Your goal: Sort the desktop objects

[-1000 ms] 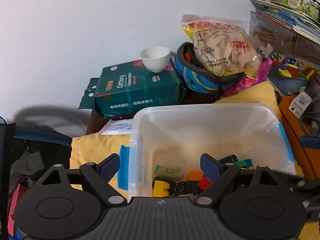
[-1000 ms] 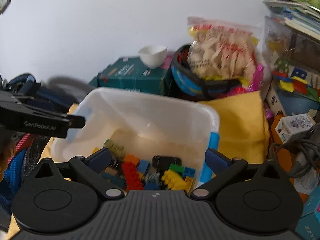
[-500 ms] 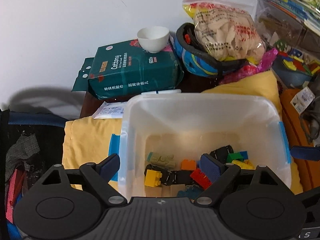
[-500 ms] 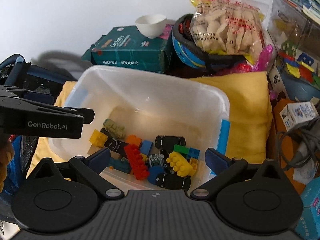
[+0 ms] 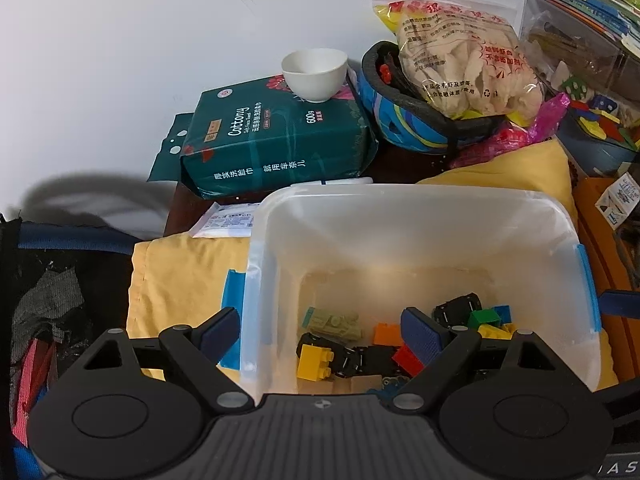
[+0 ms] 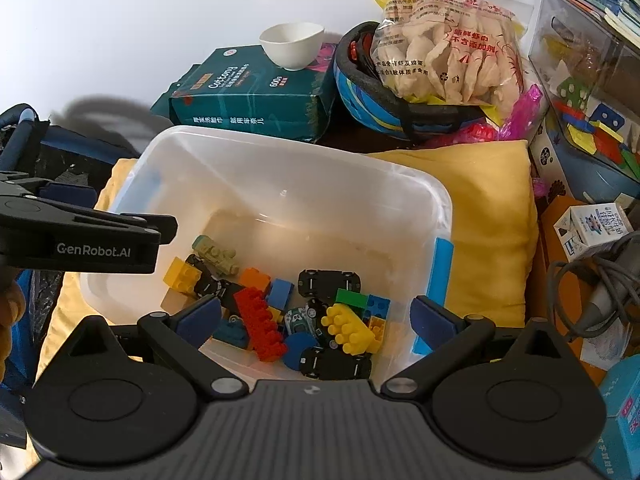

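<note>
A clear plastic bin (image 5: 416, 200) (image 6: 304, 160) sits on a yellow cloth (image 5: 180, 272) (image 6: 492, 216). It holds several toy bricks and small toy cars, among them a yellow brick (image 5: 314, 362), a red brick (image 6: 260, 322) and a black car (image 6: 328, 282). My left gripper (image 5: 320, 332) is open and straddles the bin's left wall. It also shows in the right wrist view (image 6: 84, 240) at the bin's left rim. My right gripper (image 6: 316, 320) is open and straddles the bin's right wall, just above the toys. Both are empty.
Behind the bin lie a green tissue pack (image 5: 272, 140) with a white bowl (image 5: 314, 74) on it, a blue helmet (image 5: 416, 120) holding a bag of crackers (image 5: 460, 52), and boxes of toys at the right (image 6: 592, 120). A dark bag (image 5: 44, 300) is at the left.
Both grippers have moved up and over the bin, so its inside and the toys show more fully. Both stay open and empty.
</note>
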The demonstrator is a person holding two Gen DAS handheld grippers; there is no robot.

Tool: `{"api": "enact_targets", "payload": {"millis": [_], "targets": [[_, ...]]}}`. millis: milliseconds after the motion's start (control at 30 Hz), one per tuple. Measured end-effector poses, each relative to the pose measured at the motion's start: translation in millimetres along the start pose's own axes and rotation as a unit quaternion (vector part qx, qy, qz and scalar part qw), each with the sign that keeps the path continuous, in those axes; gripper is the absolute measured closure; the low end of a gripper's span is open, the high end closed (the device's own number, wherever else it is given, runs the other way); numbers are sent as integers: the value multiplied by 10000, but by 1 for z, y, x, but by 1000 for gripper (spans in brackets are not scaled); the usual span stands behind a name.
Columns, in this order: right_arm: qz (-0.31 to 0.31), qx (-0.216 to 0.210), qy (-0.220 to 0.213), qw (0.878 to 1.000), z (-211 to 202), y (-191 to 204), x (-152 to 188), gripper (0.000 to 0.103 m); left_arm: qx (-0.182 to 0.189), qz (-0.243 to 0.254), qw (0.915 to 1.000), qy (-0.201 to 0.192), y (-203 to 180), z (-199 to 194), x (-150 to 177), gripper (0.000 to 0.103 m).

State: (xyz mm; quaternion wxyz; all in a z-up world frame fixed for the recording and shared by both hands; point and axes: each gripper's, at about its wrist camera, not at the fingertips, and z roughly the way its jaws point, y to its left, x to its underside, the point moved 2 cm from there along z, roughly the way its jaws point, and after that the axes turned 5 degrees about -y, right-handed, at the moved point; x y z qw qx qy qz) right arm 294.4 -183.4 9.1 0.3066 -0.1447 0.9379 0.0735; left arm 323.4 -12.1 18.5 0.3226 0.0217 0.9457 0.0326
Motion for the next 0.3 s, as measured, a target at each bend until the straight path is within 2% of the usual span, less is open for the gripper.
{"api": "enact_targets", "payload": {"millis": [167,300], "targets": [[67,-7,0,10000,3,-1,3,0,106,-285,9987,-398,6,-6,-4,8],[71,-28,23,10000,6,-2,6,0,75,-305,9987,-408,4,-5,-7,8]]}}
